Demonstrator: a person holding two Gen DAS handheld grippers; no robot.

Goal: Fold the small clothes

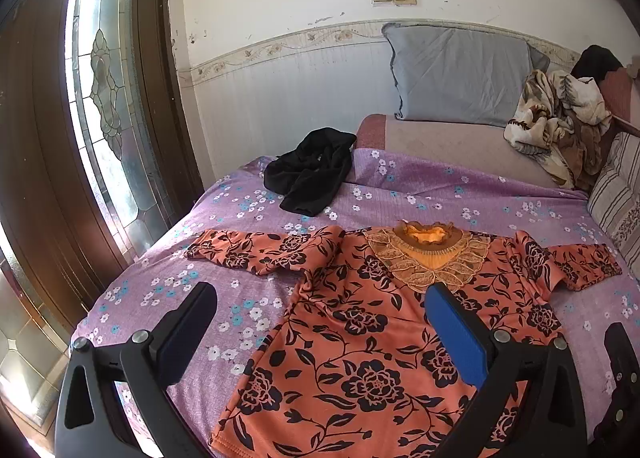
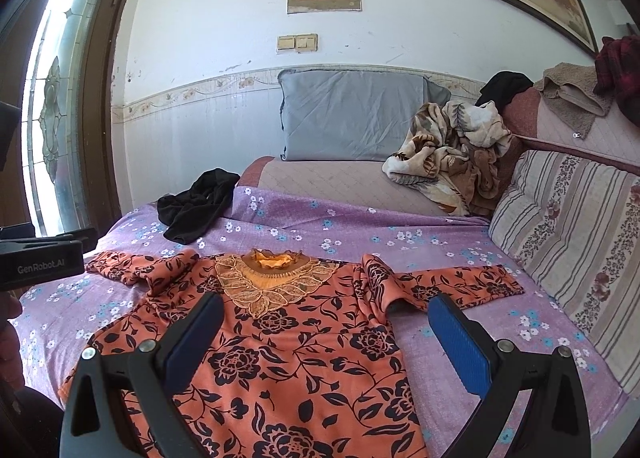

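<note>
An orange top with black flowers lies flat and face up on the purple flowered sheet, sleeves spread to both sides, lace collar away from me. My left gripper hovers open above the top's left side, with nothing between its fingers. My right gripper hovers open above the top's right half, near the right sleeve, and holds nothing. The left gripper's body shows at the left edge of the right wrist view.
A crumpled black garment lies on the sheet beyond the top. A grey pillow leans on the wall, a rumpled brown-and-cream blanket beside it. Striped cushions line the right side. A glazed door stands left.
</note>
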